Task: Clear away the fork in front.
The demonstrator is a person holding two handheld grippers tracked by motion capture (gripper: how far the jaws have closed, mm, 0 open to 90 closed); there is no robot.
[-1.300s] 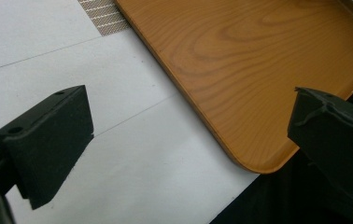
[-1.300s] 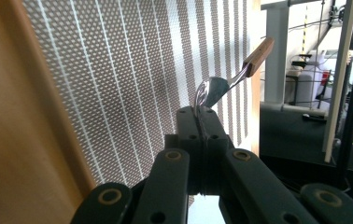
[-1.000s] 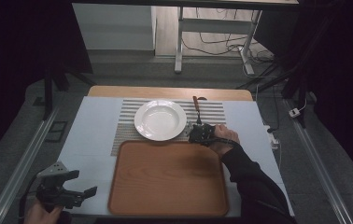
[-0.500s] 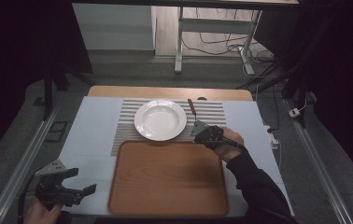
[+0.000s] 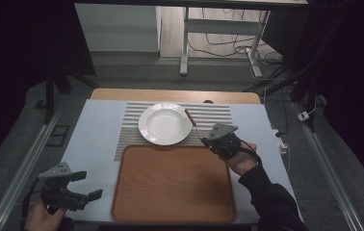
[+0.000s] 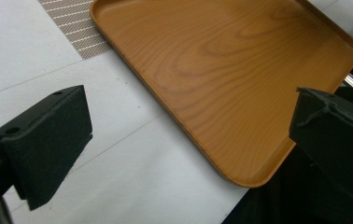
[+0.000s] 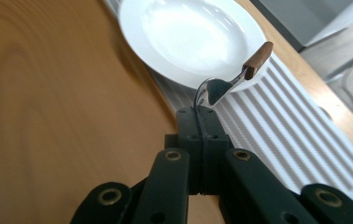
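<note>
A spoon (image 5: pixel 191 120) with a brown wooden handle is held by its metal bowl end in my right gripper (image 5: pixel 205 139), which is shut on it. The gripper hovers at the far right corner of the wooden tray (image 5: pixel 173 185). In the right gripper view the spoon (image 7: pixel 240 74) sticks up from the closed jaws of my right gripper (image 7: pixel 201 112), its handle over the rim of the white plate (image 7: pixel 188 32). The plate (image 5: pixel 165 124) rests on a striped placemat (image 5: pixel 214 115). My left gripper (image 5: pixel 89 185) is open and empty, left of the tray's near corner (image 6: pixel 221 70).
The white tabletop (image 5: pixel 93 139) extends left of the tray, and its bare surface (image 6: pixel 132 177) lies under the left gripper. A corner of the placemat (image 6: pixel 72 23) shows beyond. A wooden strip (image 5: pixel 175 95) edges the table's far side.
My right gripper has shifted slightly right and toward me with the spoon, and the spoon's handle has swung left toward the plate. The left gripper has barely moved.
</note>
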